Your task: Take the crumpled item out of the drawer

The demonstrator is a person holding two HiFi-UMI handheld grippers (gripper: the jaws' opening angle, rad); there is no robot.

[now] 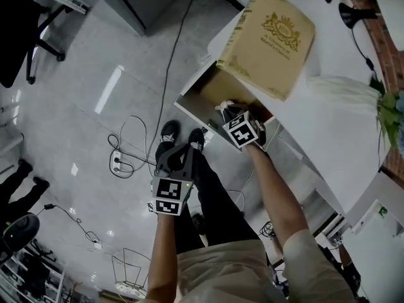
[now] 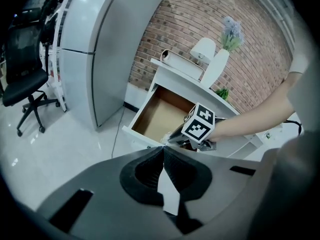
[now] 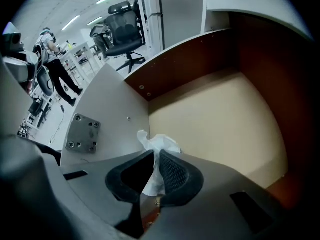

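While my right fingers (image 3: 175,173) pinch the white crumpled item (image 3: 159,144) at the lower middle of the right gripper view, it sits inside the drawer (image 3: 220,119), close to its left wall; my left fingers (image 2: 185,170) are closed on nothing; the lift-out is in hand; next, I judge, comes a straight rise clear of the rim, grip kept firm.

A white desk (image 1: 328,131) filled the head view from 1 to 4 o'clock, its wooden drawer (image 1: 205,93) pulled open. A large tan book (image 1: 268,43) lay on the desktop at 12 o'clock, with a white vase (image 1: 344,88) at its 4 o'clock. On the glossy grey floor (image 1: 95,106), a power strip (image 1: 117,163) lay at 9 o'clock.
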